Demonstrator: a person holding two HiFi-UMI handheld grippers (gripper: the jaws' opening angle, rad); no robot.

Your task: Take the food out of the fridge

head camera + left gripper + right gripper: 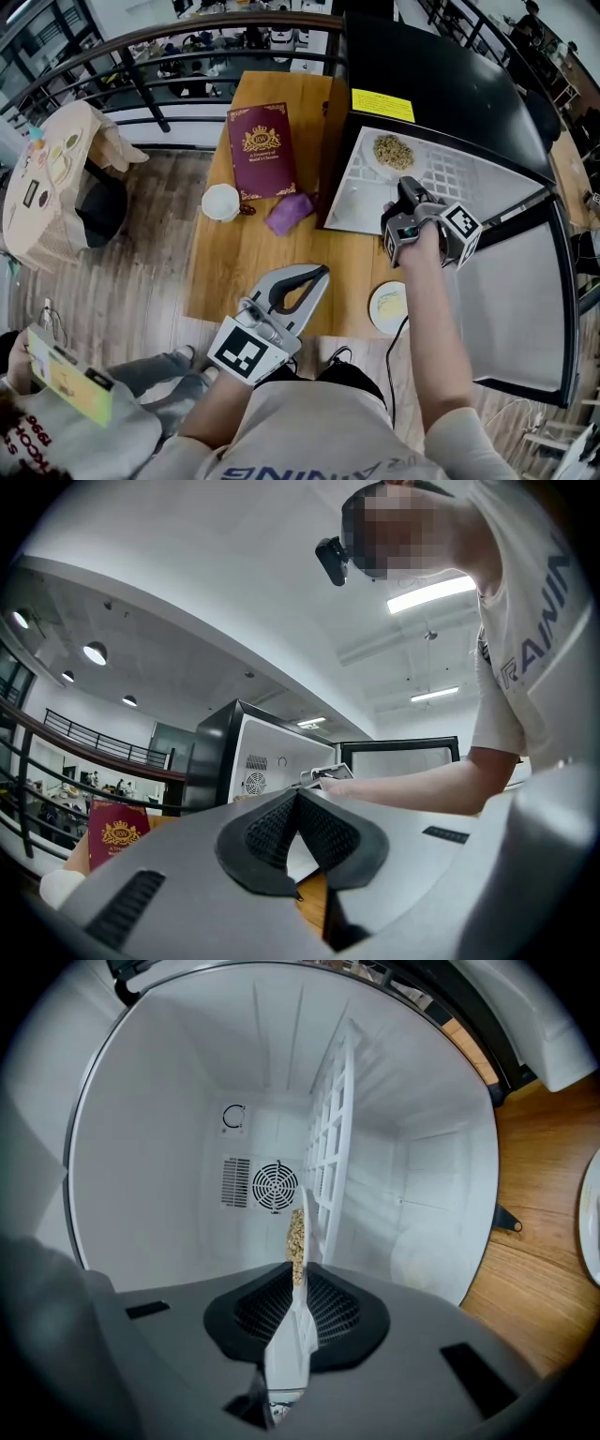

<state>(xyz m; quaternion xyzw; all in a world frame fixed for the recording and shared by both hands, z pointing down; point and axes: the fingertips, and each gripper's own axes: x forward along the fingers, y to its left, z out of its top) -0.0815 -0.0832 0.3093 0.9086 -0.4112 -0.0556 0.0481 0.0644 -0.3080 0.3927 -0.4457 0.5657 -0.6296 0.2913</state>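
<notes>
The plate (372, 159) carrying the food (394, 150) is located on the white wire shelf (455, 173) inside the open fridge (441, 84). In the head view it lies at 12 o'clock from the right hand-held gripper (406, 187). Its near rim is clamped between the ribbed black pads (328, 1302), and the plate is seen edge-on along the jaw line. The plate is round, white and smooth; the food is a beige, grainy heap. The left hand-held gripper (317, 274) is closed on nothing over the wooden tabletop (234, 272), at 7 o'clock from the plate and well apart. A level withdrawal toward 6 o'clock is judged necessary.
</notes>
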